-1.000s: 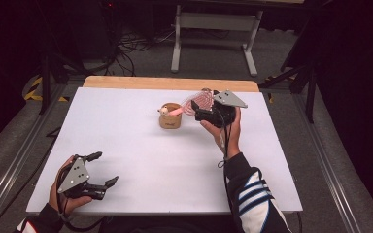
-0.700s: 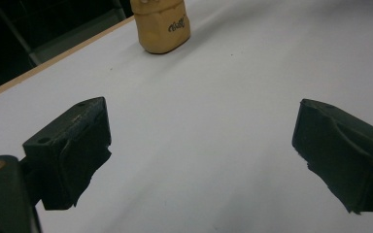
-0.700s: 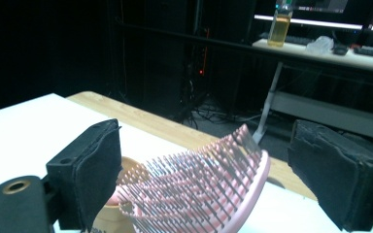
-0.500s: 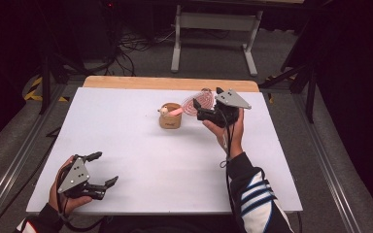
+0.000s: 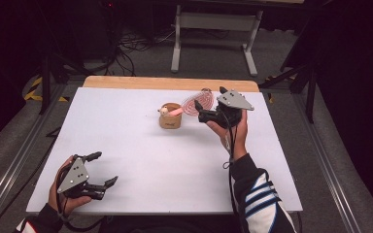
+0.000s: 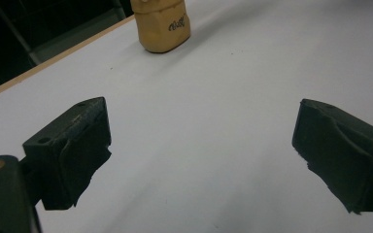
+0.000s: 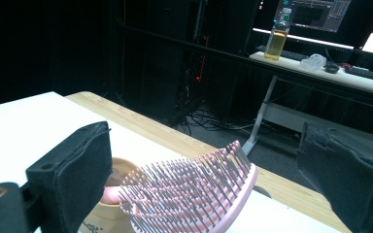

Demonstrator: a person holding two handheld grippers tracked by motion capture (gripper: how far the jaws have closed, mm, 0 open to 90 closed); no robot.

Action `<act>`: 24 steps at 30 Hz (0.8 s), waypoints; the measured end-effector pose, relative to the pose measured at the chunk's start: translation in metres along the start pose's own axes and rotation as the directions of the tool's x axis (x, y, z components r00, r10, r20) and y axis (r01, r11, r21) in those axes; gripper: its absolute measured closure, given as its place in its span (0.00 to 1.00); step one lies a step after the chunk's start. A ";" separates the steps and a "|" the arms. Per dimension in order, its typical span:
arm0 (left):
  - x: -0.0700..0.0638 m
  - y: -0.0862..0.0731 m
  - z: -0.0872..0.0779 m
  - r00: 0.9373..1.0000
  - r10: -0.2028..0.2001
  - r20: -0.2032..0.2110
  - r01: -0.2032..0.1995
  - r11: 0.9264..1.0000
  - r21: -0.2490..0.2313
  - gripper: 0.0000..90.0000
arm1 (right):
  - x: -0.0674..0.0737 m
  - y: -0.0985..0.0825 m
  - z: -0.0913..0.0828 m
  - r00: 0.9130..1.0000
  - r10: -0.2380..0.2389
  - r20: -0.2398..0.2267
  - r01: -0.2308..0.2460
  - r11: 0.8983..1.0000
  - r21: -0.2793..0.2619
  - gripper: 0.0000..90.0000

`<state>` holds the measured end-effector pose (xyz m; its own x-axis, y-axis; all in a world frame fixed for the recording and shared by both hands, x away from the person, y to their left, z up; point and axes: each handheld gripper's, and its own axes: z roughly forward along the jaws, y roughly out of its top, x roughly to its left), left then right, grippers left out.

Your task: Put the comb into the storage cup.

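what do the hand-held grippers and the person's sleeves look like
Both hand-held grippers, left and right, are black with chunky black jaw pads, each topped by a grey three-cornered plate with small holes. A black cable trails from the right one. The right sleeve is dark with white stripes.

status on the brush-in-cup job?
Done: pink hairbrush stands handle-down in the tan cup, head leaning out. In hand: right gripper has just been opening; brush head lies between its fingers, untouched. Left gripper open, idle. Left: back the right one away.

Pink plastic brush [image 7: 194, 194], matt white table [image 5: 126, 141].
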<state>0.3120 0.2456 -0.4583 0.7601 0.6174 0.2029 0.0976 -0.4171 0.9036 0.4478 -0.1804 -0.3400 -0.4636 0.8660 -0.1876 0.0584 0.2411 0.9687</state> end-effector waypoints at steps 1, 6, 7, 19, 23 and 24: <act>0.000 0.000 0.000 1.000 -0.002 0.000 0.002 1.000 0.000 0.09 | 0.000 0.001 -0.002 1.000 -0.005 -0.006 0.005 1.000 0.005 0.07; 0.000 0.000 0.000 1.000 -0.001 0.001 0.001 1.000 -0.001 0.09 | -0.001 0.002 -0.007 1.000 -0.004 -0.008 0.004 1.000 -0.002 0.06; 0.000 0.000 0.000 1.000 -0.001 0.001 0.001 1.000 0.000 0.09 | -0.001 0.002 -0.009 1.000 -0.005 -0.006 0.005 1.000 -0.004 0.06; 0.000 0.000 0.001 1.000 0.000 -0.001 0.000 1.000 0.001 0.09 | 0.000 -0.003 -0.025 0.999 -0.028 -0.035 0.028 0.999 -0.023 0.06; 0.001 0.000 0.001 1.000 -0.002 -0.002 0.002 1.000 0.008 0.09 | 0.003 -0.006 -0.030 0.997 -0.058 -0.042 0.057 0.998 -0.024 0.06; 0.001 -0.001 0.001 1.000 -0.003 -0.001 0.003 1.000 0.008 0.09 | 0.003 -0.006 -0.030 0.997 -0.058 -0.042 0.057 0.998 -0.024 0.06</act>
<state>0.3132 0.2454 -0.4591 0.7589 0.6194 0.2010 0.1051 -0.4211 0.9009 0.4193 -0.1921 -0.3410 -0.5032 0.8311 -0.2367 0.0102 0.2796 0.9601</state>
